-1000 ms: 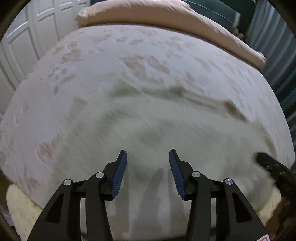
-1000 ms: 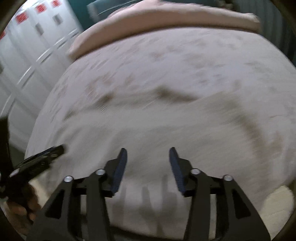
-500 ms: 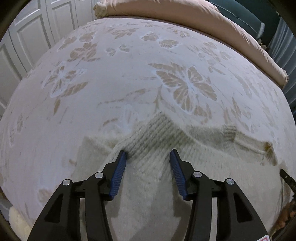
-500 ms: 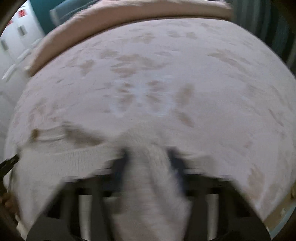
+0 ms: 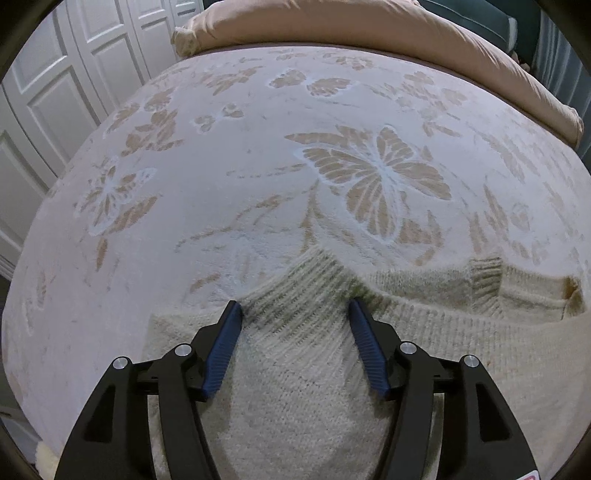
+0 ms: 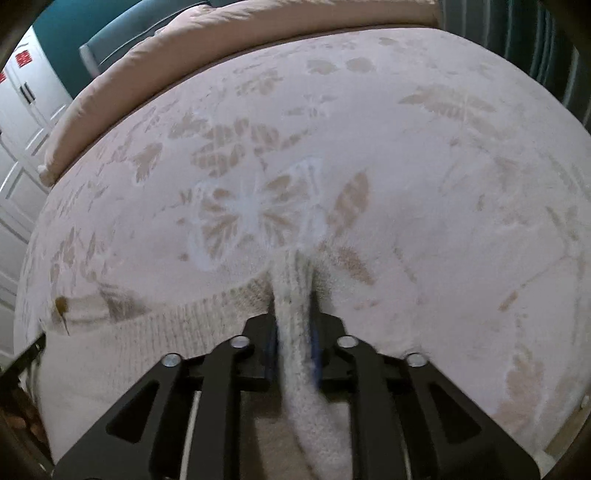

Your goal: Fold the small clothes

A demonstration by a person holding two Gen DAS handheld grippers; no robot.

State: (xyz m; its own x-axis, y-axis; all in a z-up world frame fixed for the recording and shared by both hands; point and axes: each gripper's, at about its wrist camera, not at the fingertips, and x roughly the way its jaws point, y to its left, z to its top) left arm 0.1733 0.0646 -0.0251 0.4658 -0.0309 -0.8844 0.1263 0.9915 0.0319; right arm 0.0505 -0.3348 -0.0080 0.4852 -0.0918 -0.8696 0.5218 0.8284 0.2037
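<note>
The sweater (image 5: 424,332) lies sideways on the bed (image 5: 221,184). The left tongs (image 5: 293,314) are opening around its edge; the right tongs (image 6: 293,332) pinch a fold, loosening.

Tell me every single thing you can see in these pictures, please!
sweater: one, cream knit, lying on the near part of the bed, a fold of it between the fingers of each claw
bedspread: one, pale pink with tan butterflies and flowers, covering the bed
duvet: one, peach, heaped along the far edge of the bed
closet doors: white, panelled, beyond the bed on the left of the left wrist view
curtain: dark teal, striped, far right of the right wrist view
left claw: one, black with blue pads, opening, the sweater's ribbed edge between its fingers
right claw: one, black, opening though its pads press a bunched fold of sweater
</note>
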